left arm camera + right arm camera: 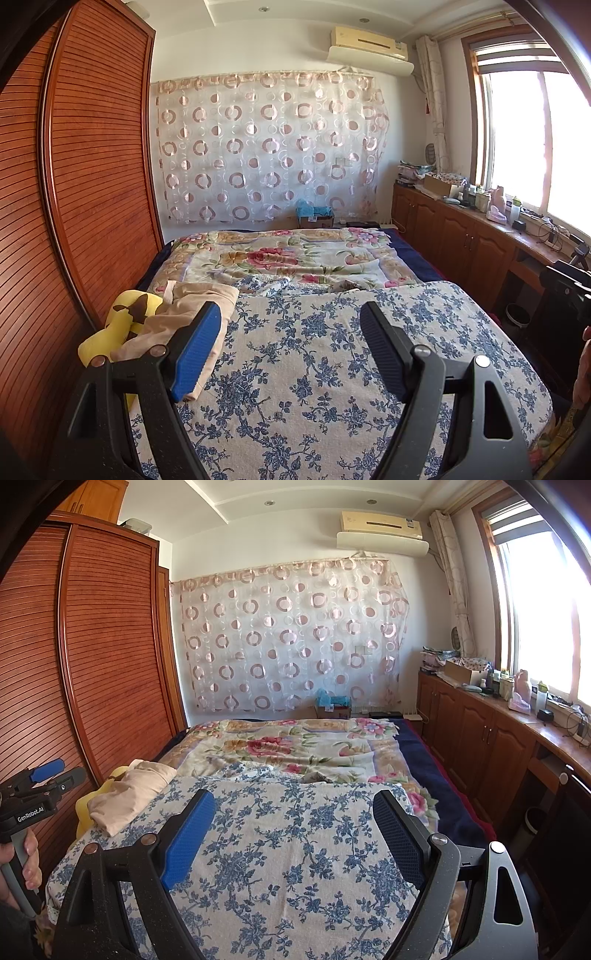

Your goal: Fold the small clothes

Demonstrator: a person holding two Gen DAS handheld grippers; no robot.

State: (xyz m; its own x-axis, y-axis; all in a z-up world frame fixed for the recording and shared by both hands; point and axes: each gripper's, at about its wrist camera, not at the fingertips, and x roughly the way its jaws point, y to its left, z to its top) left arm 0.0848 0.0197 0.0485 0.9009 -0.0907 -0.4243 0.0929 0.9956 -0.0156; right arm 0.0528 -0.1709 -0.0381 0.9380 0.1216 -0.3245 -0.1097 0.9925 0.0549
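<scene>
Both pairs of fingers are spread wide with nothing between them: your left gripper (290, 350) and your right gripper (295, 838) each hover above the blue floral cover (332, 350) on the bed (413, 749). Your beige garment (184, 317) lies bunched at the cover's far left corner, just beside the left gripper's left finger pad (195, 350) in that view, though contact cannot be told. It rests partly on a yellow plush toy (122, 314) next to the slatted wooden wardrobe (92, 166). From the right wrist view, your left hand (26, 860) holds its gripper low at the left edge.
</scene>
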